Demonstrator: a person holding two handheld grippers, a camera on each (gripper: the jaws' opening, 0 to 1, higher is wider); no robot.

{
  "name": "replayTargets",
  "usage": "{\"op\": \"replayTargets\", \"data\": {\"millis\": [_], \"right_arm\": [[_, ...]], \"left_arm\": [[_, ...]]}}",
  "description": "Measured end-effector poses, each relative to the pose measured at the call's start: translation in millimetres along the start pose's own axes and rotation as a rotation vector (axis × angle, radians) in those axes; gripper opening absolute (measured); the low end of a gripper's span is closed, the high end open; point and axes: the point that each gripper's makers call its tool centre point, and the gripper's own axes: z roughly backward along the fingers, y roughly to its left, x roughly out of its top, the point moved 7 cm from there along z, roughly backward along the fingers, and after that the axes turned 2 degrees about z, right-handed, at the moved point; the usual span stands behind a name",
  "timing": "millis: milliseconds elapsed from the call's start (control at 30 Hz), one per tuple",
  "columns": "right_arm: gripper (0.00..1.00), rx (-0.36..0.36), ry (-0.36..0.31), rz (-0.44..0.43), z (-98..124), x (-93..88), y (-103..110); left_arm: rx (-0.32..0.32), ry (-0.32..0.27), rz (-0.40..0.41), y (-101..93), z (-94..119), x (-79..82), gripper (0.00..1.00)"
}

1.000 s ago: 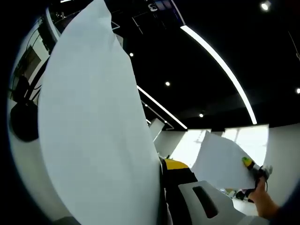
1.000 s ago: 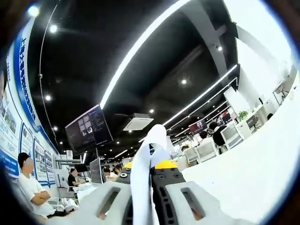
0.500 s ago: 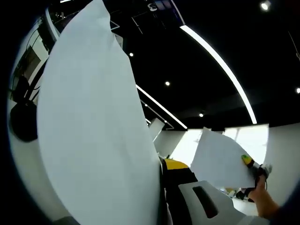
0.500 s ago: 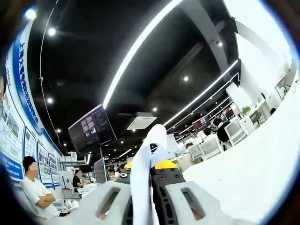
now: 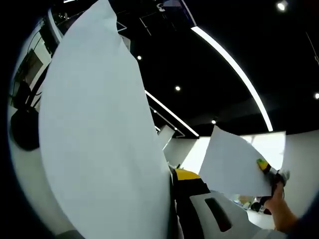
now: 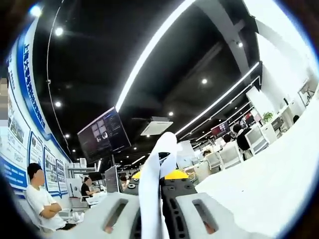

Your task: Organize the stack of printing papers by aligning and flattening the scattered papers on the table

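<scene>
Left tongs point(image 5: 172, 199) are clamping a large white printing-paper sheet point(image 5: 99, 139), its edge rising free toward the dark ceiling. Right tongs point(image 6: 152, 209) are pinching a second white sheet point(image 6: 152, 189) edge-on, raised in open air.

Far sheet point(image 5: 230, 164) swung nearer, looms larger.

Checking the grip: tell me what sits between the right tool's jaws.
White paper, seen edge-on in the right gripper view, stands clamped between the right tool's jaws, curling over above them.
</scene>
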Motion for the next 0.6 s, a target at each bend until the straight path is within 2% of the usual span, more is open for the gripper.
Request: {"op": "replayTargets", "data": {"millis": [333, 600], "right_arm": [[0.0, 0.057, -0.001, -0.01, -21.6, 0.5, 19.7], [0.0, 0.085, -0.003, -0.013, -28.8, 1.9, 28.3]], "left_arm": [[-0.003, 0.003, -0.002, 0.1, -0.3, 0.2, 0.08], [-0.004, 0.006, -0.005, -1.0, -0.4, -0.2, 0.08]]}}
